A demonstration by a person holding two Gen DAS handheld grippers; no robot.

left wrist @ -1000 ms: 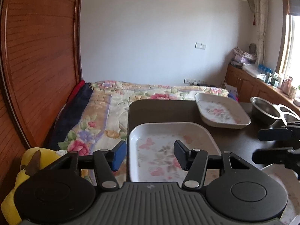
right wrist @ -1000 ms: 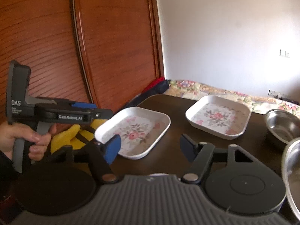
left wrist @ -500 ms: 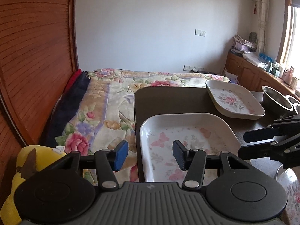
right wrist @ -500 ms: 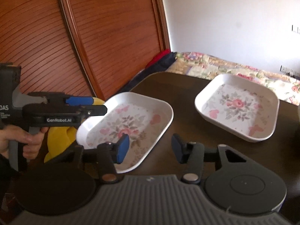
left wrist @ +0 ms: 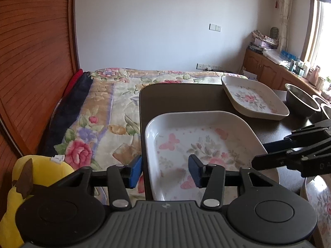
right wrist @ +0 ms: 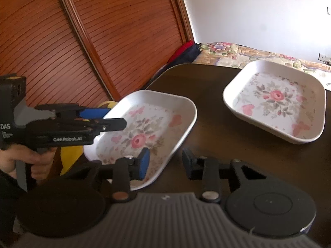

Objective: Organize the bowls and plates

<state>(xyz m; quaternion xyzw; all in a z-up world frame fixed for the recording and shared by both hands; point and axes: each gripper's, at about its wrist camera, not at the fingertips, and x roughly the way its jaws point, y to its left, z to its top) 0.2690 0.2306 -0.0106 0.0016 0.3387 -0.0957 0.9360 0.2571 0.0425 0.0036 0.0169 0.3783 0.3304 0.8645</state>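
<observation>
Since a second ago both tools have closed in on the near floral plate, which now fills more of each wrist view, and both pairs of jaws have just been narrowing. The left hand-held gripper straddles the plate's left rim: its blue finger sits outside, over the bench edge, and the other finger lies inside over the painted bottom. A gap shows on both sides of the rim, so it is not yet clamped on anything. The right hand-held gripper straddles the opposite rim of the same plate, one blue pad over the plate's inside and the dark pad outside on the bench; it too is still unclenched, the rim standing free between the pads (though the gap is small).

The plate sits at the near left corner of the dark bench, its left rim reaching the bench edge. A second floral plate lies farther back, well apart from the first. Beyond it at the right stands a steel bowl, with further bowl rims just beside it, cut by the frame. A person's hand grips the left tool's handle. A yellow plush toy lies beside the flowered bed.
</observation>
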